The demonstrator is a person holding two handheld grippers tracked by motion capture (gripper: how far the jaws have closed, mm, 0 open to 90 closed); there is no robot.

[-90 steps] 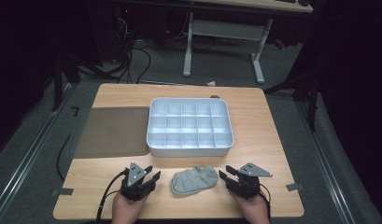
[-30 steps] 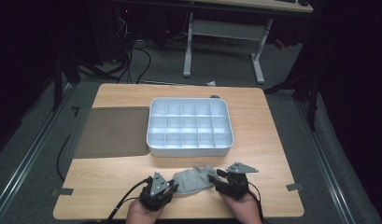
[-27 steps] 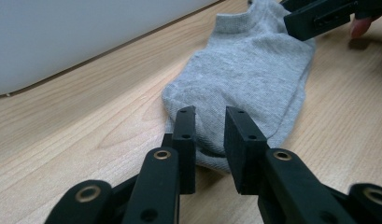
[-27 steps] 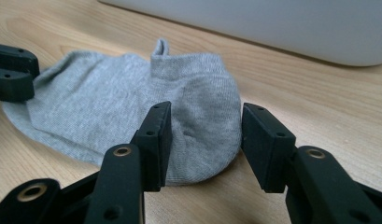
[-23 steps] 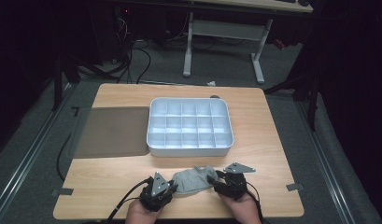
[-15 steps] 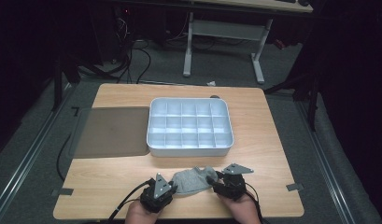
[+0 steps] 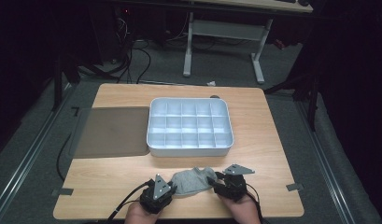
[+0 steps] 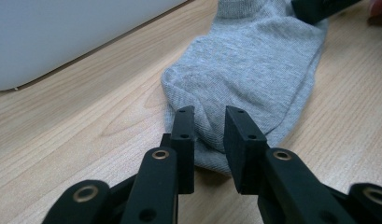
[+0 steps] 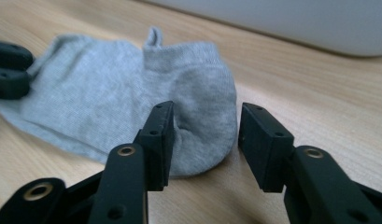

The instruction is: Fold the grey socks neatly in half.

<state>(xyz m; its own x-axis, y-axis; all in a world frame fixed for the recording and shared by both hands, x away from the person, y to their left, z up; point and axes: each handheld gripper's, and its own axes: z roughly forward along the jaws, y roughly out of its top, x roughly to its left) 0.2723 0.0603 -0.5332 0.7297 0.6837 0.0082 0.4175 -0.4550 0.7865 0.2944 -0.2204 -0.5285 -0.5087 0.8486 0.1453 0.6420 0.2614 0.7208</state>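
Note:
A grey ankle sock [image 7: 192, 181] lies flat near the table's front edge, between my two grippers. My left gripper [image 7: 175, 187] is at its left end. In the left gripper view the jaws [image 8: 209, 126] stand close together with a pinch of the sock [image 8: 254, 60] bunched between the pads. My right gripper [image 7: 215, 183] is at the sock's right end. In the right gripper view its jaws [image 9: 205, 135] stand wide. The sock's rounded end [image 9: 109, 93] reaches between them beside one pad, with bare table before the other.
A white compartment tray [image 7: 191, 150] with several empty cells stands just beyond the sock, mid-table. A dark flat mat [image 7: 111, 131] lies to its left. The table's front edge runs close under both hands. A desk frame and cables stand on the floor behind.
Since three seconds ago both grippers have moved inward to the sock's two ends and the left jaws have closed on it. Over the last second nothing has visibly moved.

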